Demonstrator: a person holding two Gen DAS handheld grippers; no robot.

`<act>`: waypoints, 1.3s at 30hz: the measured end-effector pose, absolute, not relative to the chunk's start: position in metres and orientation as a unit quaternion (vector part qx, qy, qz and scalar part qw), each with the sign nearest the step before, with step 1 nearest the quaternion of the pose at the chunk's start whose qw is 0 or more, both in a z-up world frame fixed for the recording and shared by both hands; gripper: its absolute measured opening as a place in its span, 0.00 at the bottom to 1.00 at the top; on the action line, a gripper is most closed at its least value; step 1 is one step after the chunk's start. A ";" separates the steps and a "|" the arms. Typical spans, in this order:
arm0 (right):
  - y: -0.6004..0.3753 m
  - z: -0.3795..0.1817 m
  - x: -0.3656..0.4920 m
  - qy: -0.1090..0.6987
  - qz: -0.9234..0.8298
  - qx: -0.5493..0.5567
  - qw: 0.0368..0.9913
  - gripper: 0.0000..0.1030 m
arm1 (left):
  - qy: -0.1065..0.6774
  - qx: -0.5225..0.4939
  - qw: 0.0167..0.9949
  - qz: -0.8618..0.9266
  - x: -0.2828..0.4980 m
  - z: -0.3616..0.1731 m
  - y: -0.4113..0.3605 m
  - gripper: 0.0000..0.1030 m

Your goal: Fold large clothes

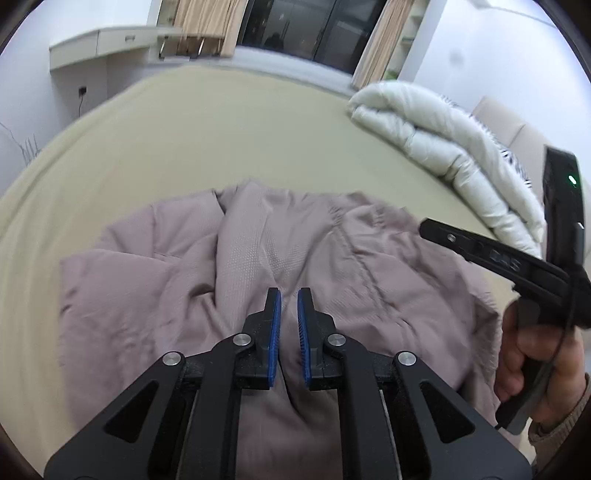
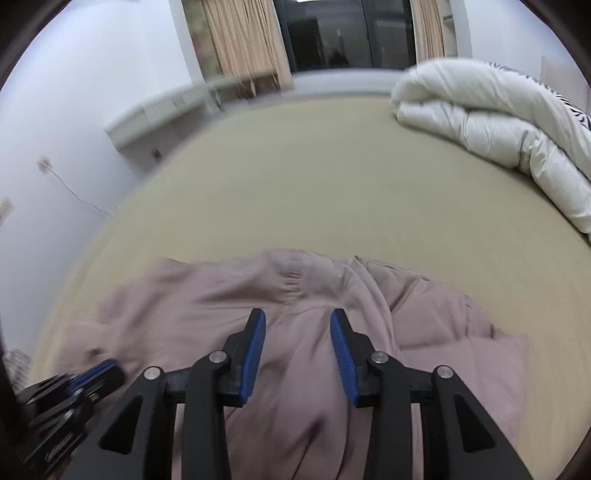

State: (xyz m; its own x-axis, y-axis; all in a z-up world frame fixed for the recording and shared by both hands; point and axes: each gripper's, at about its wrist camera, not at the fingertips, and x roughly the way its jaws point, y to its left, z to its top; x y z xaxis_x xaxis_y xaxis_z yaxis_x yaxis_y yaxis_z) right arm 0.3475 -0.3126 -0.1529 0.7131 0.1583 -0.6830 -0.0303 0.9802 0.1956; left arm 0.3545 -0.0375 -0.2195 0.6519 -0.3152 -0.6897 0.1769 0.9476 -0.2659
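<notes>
A large mauve-pink garment (image 1: pixel 314 251) lies crumpled on the beige bed (image 1: pixel 221 140); it also shows in the right wrist view (image 2: pixel 221 302). My left gripper (image 1: pixel 289 295) hovers over the garment's middle with its blue pads a narrow gap apart and nothing between them. My right gripper (image 2: pixel 297 317) is open above the garment, empty. The right gripper's body (image 1: pixel 517 258) shows at the right of the left wrist view, held by a hand. The left gripper (image 2: pixel 92 373) shows blurred at the lower left of the right wrist view.
A rolled white duvet (image 1: pixel 443 136) lies at the bed's right side, also in the right wrist view (image 2: pixel 498 122). A white desk (image 1: pixel 103 48) stands by the wall at far left. Curtains and a dark window (image 2: pixel 343 33) are beyond the bed.
</notes>
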 end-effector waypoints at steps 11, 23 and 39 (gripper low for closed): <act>-0.250 -0.210 0.291 0.413 0.066 -0.048 0.907 0.41 | 0.448 -0.106 0.877 -0.141 0.342 -0.260 -0.048 0.08; -0.242 -0.216 0.264 0.425 0.089 -0.035 0.900 0.67 | 0.455 -0.088 0.873 -0.150 0.326 -0.258 -0.066 0.08; -0.331 -0.131 0.052 0.355 0.063 0.086 0.929 1.00 | 0.447 -0.108 0.886 -0.064 0.101 -0.194 0.081 0.09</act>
State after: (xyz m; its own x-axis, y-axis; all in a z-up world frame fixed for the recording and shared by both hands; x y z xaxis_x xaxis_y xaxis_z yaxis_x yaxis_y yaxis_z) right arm 0.0523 -0.3308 -0.1313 0.7403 0.1775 -0.6484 -0.0550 0.9773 0.2048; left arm 0.1009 0.0809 -0.1944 0.5915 -0.2107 -0.7783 0.0178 0.9684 -0.2486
